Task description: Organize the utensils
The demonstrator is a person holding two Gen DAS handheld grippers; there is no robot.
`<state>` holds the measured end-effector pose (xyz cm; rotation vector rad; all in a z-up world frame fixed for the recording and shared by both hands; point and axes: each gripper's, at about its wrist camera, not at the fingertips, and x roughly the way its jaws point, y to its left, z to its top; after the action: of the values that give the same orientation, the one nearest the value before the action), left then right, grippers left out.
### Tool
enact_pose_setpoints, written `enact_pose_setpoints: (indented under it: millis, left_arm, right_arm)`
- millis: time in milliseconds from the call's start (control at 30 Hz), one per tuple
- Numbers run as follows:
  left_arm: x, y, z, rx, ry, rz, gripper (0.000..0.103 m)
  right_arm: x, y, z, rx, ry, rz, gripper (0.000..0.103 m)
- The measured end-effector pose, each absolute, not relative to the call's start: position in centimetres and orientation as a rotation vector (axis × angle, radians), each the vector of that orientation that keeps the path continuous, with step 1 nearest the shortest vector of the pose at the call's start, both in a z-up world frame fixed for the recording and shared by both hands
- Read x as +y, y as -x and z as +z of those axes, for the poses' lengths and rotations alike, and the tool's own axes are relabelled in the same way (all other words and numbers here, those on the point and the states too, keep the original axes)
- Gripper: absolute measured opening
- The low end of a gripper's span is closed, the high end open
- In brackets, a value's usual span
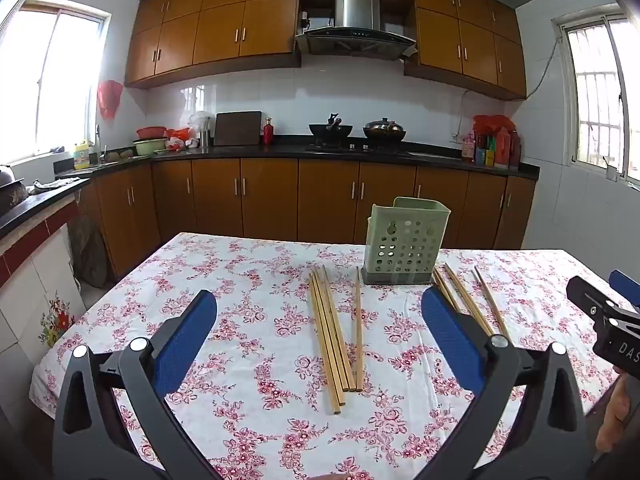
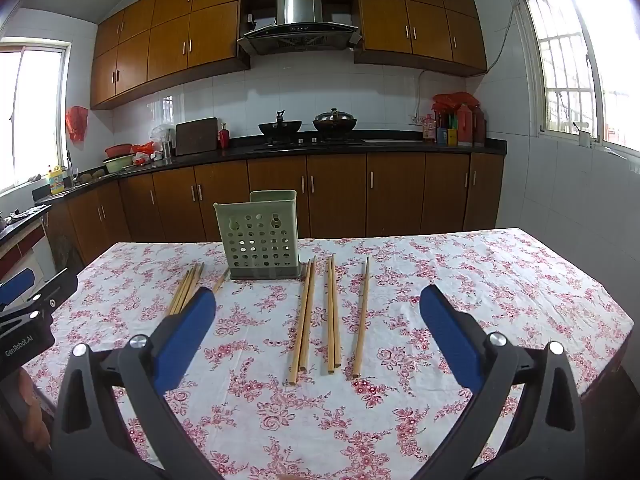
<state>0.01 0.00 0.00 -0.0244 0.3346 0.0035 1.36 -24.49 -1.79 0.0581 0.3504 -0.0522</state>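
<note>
A green perforated utensil holder stands upright on the floral tablecloth; it also shows in the right wrist view. Several wooden chopsticks lie to its left and several more to its right. In the right wrist view the right group lies ahead and the left group shows partly behind a finger. My left gripper is open and empty above the left group. My right gripper is open and empty above the right group.
The table has a floral cloth and edges on all sides. The right gripper's body shows at the left view's right edge. The left gripper's body shows at the right view's left edge. Kitchen counters stand behind.
</note>
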Motion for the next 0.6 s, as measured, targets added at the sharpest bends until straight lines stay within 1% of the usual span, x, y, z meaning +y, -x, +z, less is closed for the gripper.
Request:
enact_pose_setpoints:
  millis: [600]
  left_arm:
    - [0.02, -0.01, 0.0, 0.333, 0.028, 0.003, 0.101]
  right_arm:
    - [-24.42, -1.32, -1.84, 0.351, -0.059, -0.051, 0.099]
